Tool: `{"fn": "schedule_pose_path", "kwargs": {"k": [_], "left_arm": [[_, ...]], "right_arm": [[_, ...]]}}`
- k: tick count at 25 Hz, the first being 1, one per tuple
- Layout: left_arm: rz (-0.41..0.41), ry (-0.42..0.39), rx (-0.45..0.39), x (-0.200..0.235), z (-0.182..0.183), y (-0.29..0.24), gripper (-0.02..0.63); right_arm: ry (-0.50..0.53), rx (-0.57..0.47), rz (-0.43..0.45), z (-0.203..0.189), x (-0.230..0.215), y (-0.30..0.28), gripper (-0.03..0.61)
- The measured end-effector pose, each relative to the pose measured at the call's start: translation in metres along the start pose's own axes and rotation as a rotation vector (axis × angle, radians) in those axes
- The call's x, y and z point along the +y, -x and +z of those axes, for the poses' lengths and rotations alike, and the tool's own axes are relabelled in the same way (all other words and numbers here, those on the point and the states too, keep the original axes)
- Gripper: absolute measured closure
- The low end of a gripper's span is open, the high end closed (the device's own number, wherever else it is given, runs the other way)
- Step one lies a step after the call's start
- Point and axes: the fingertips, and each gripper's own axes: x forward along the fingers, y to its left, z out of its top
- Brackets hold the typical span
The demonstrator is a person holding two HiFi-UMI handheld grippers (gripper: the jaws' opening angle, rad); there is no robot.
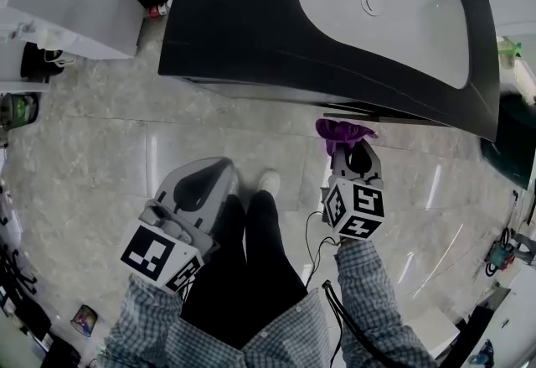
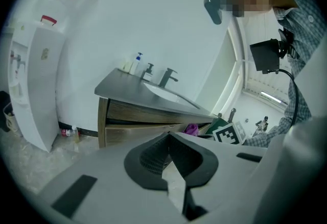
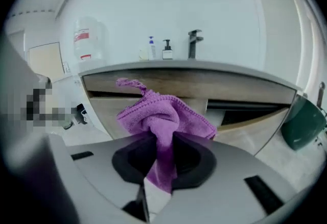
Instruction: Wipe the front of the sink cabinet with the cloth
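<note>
**Purple cloth pinched in the right claw, right up at the cabinet front**

The cloth (image 3: 163, 113) is bunched up and clamped between the jaws of the right claw (image 3: 162, 141), with the wad sticking out at 12 o'clock from the tips. Straight past it is the wooden front of the sink cabinet (image 3: 240, 90). It's close, but I can't tell if they touch. On the dark surface (image 1: 243, 23) up top, a tap (image 3: 194, 43) and a soap bottle (image 3: 167, 50) stand at 12 o'clock of the cloth. The left claw (image 1: 213, 175) hangs at 9 o'clock of the right one, over the floor (image 1: 92, 148), jaws closed tip to tip on nothing.
</note>
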Motion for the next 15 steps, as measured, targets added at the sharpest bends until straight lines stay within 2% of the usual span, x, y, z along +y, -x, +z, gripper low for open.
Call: {"fn": "schedule_pose_path", "kwargs": {"k": [5, 8, 15], "left_arm": [[-0.020, -0.048, -0.012, -0.006, 0.019, 0.032, 0.603], [-0.033, -0.071, -0.016, -0.017, 0.030, 0.050, 0.603], [-0.071, -0.101, -0.046, -0.063, 0.044, 0.074, 0.603]], "right_arm": [[0.012, -0.084, 0.028, 0.041, 0.032, 0.054, 0.505], [-0.028, -0.123, 0.043, 0.058, 0.050, 0.089, 0.505], [-0.104, -0.182, 0.088, 0.067, 0.062, 0.162, 0.505]]}}
